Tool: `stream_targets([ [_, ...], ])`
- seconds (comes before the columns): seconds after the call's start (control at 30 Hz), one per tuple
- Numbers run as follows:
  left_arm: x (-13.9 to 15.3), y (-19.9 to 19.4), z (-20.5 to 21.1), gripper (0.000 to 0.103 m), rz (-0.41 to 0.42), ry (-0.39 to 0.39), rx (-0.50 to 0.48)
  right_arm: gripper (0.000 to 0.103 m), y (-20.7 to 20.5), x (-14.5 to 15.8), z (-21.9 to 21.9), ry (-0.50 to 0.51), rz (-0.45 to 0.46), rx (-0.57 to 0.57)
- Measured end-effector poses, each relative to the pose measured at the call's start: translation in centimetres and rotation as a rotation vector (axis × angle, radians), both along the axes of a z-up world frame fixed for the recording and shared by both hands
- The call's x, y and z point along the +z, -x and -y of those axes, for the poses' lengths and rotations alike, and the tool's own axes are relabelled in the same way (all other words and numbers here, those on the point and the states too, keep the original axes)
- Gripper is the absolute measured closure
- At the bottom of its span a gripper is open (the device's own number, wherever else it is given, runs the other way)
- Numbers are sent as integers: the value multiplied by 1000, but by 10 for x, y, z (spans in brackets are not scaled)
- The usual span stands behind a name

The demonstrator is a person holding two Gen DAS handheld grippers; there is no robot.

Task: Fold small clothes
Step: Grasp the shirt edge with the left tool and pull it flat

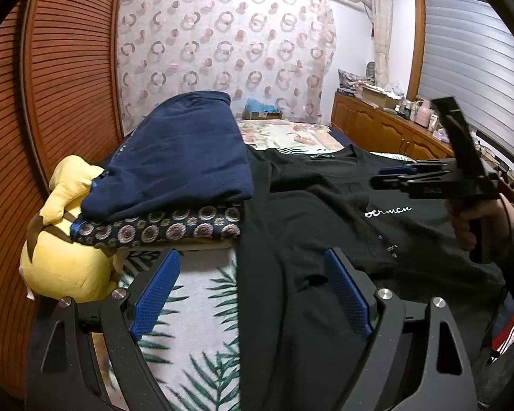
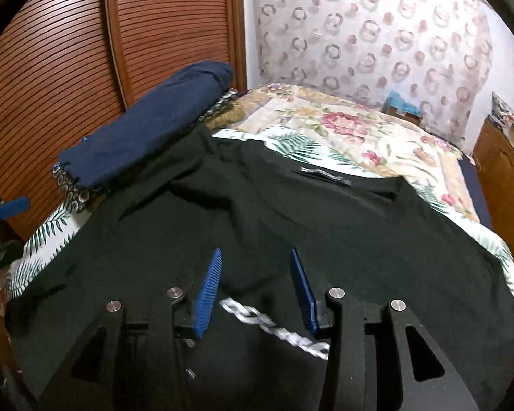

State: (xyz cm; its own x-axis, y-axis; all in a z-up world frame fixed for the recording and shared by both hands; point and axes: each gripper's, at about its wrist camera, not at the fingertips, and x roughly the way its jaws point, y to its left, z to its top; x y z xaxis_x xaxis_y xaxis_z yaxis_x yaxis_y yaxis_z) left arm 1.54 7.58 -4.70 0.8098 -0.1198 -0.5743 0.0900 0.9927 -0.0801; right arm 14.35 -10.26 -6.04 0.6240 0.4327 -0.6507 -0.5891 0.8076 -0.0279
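Your left gripper hovers with its jaws wide over the near left hem of the black T-shirt, one blue pad above the shirt's edge and the other above the leaf-print sheet; nothing sits between the pads. Your right gripper stands partly open above the shirt's chest, just short of the white script printed there, with only loose cloth below its pads and no fabric pinched. In the left wrist view that right gripper shows side-on over the shirt's right half, your hand wrapped on its handle.

The shirt lies spread and rumpled across the near end of the bed, its collar toward the far end and its left sleeve reaching a stack at the bed's left edge: a folded navy garment on top of a dark floral-patterned one. A yellow plush toy rests against that stack at the near left corner. Beyond the shirt, a flowered quilt covers the far half of the bed. A slatted wooden door flanks the left side, a ring-patterned curtain hangs behind, and a cluttered wooden cabinet runs along the right wall.
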Motion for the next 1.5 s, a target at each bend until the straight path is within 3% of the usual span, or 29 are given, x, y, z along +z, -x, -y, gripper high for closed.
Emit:
stream_targets([
  [0.33, 11, -37, 22, 17, 8, -29, -83, 59, 23, 9, 91, 37, 39, -148],
  [0.57, 24, -76, 38, 50, -17, -62, -140, 54, 11, -15, 113, 82, -34, -193],
  [0.83, 25, -122, 50, 69, -69, -117, -166, 50, 8, -20, 123, 59, -64, -193],
  [1.03, 9, -166, 60, 72, -156, -184, -154, 47, -3, -18, 130, 62, -60, -198],
  [1.17, -6, -189, 68, 78, -231, -255, -137, 44, -5, -19, 129, 66, -57, -206],
  [1.33, -20, -204, 76, 78, -306, -324, -125, 43, -6, -19, 132, 62, -59, -206],
  [1.5, -27, -207, 77, 79, -330, -360, -124, 43, -6, -19, 133, 62, -59, -205],
])
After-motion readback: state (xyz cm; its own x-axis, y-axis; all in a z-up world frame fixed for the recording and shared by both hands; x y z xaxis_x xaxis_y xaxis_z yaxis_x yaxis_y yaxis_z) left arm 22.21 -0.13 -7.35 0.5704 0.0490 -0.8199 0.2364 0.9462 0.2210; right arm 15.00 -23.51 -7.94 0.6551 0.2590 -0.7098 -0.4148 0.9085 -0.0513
